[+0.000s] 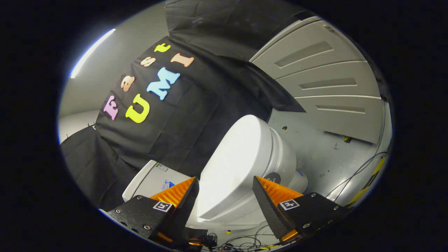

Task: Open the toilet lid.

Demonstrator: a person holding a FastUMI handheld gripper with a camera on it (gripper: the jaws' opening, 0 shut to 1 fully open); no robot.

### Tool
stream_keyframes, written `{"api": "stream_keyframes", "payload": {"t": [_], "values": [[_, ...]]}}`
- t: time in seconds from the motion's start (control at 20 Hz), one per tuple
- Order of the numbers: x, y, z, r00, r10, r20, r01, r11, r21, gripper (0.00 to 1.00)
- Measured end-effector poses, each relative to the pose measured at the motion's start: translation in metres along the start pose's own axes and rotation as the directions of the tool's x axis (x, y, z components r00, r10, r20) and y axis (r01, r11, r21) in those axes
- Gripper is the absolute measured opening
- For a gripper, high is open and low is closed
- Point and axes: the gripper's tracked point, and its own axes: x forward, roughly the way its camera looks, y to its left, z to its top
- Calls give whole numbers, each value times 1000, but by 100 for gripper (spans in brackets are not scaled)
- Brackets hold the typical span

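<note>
Gripper view: tongs wide, straddling toilet lid front edge, lid partly raised

— How does the gripper stand?
— It is rolled to one side, so the view leans. Its two fingers are spread wide apart, with the jaws open.
— Do the fingers press on something?
— No. The toilet lid lies in the gap between them, but the tips seem not to touch it; I cannot tell this surely.
— And the bases?
— Each finger carries a small square marker near its base
</note>
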Motion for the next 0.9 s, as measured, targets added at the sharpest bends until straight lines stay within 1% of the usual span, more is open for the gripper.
{"api": "stream_keyframes", "payload": {"t": [0.2,0.35,0.45,0.5,0.7,0.75,0.8,0.9], "values": [[6,-30,-15,996,-82,-27,84,994,64,95],[14,-42,-7,994,-112,3,111,987,118,95],[24,-51,-8,991,-134,-5,134,981,141,95],[25,-53,-12,990,-141,-17,142,978,154,95],[36,-57,-23,992,-116,-55,125,972,198,94],[37,-58,-24,991,-114,-64,125,969,211,92],[40,-59,-26,990,-119,-74,132,966,222,85],[45,-61,-27,989,-124,-75,138,962,237,75]]}}
